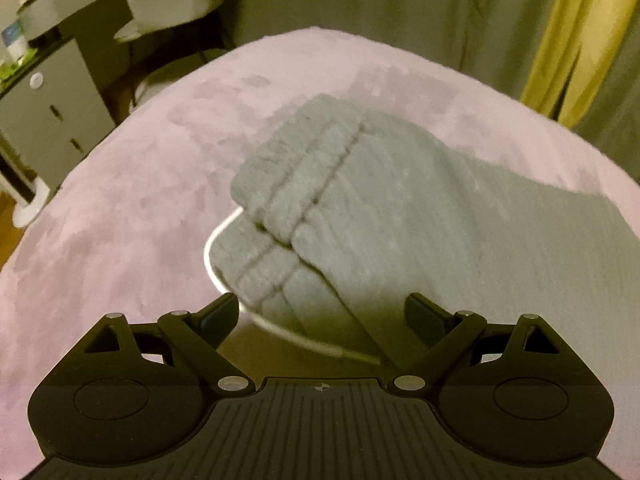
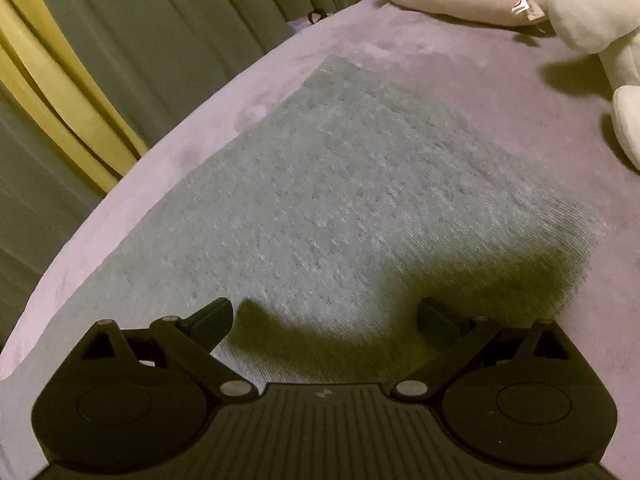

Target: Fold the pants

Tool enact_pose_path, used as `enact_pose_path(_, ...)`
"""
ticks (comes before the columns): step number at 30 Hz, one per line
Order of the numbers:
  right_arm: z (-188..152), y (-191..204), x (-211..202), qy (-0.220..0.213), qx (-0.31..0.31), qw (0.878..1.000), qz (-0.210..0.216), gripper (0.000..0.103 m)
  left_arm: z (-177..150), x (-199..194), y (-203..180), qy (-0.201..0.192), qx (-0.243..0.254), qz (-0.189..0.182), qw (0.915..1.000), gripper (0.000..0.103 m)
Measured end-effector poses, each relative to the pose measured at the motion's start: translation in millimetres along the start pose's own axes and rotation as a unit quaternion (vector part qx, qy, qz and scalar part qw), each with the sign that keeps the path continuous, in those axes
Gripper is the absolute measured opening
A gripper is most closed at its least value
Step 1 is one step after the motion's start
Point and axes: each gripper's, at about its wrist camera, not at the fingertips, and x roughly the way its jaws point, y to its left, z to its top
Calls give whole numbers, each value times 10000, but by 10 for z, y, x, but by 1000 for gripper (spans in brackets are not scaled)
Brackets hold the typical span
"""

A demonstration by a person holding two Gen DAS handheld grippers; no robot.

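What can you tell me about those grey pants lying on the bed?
The grey pants look like soft ribbed knit. They lie folded flat on the pink blanket, with the ribbed waistband doubled over itself and a white drawstring looping out beside it. Neither open gripper touches them.

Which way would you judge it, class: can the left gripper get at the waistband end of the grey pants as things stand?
Probably yes. The left gripper is open, with nothing between its jaws, and the waistband of the grey pants lies just ahead on the pink blanket. Only the white drawstring lies loose nearby.
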Motion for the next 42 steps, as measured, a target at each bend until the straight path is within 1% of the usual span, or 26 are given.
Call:
enact_pose_path(2,-2,-7,-10,-16,37,10000,0,99,62,77,41,2,-180,-106,9998,94)
enact_pose_path(4,-4,-21,4,-23,25,10000,-11,99,92,141,52,10,-333,-117,9994,94)
enact_pose_path(8,-3,24,23,-7,-93,9999,-107,99,147,274,13,154,-430,-146,9989,94)
enact_pose_path(10,-5,55,45,13,-206,9996,-186,99,153,309,-3,187,-382,-79,9991,95)
enact_pose_path(14,-15,129,71,60,-435,9984,-345,99,143,326,21,183,-274,-64,9994,95)
enact_pose_path(17,-17,135,75,63,-474,9982,-371,99,122,318,24,189,-323,-60,9993,95)
enact_pose_path(20,-16,141,77,64,-482,9981,-382,99,121,301,-17,169,-268,-62,9995,94)
enact_pose_path(23,-9,141,81,69,-491,9980,-391,99,121,287,-46,130,-185,-98,9997,93)
enact_pose_path(26,-12,142,85,55,-502,9980,-387,99,115,270,-73,99,-115,-119,9998,88)
enact_pose_path(30,-18,140,87,44,-505,9979,-392,99,124,241,-62,84,-151,-284,9994,74)
enact_pose_path(32,-21,140,87,33,-493,9980,-387,99,129,234,-28,82,-269,-436,9987,61)
enact_pose_path(34,-21,140,86,23,-487,9981,-384,99,136,260,19,190,-440,-657,9967,44)
enact_pose_path(36,-19,143,89,15,-493,9980,-390,99,130,286,41,260,-526,-735,9956,37)
enact_pose_path(37,-17,146,91,10,-502,9979,-397,99,124,285,37,230,-490,-742,9958,32)
enact_pose_path(38,-19,150,91,4,-508,9979,-400,99,119,276,27,175,-402,-756,9962,31)
enact_pose_path(40,-17,148,93,-4,-505,9979,-398,99,114,248,16,89,-284,-806,9963,25)
enact_pose_path(42,-14,140,92,-10,-483,9981,-382,99,105,219,34,-7,-282,-933,9952,25)
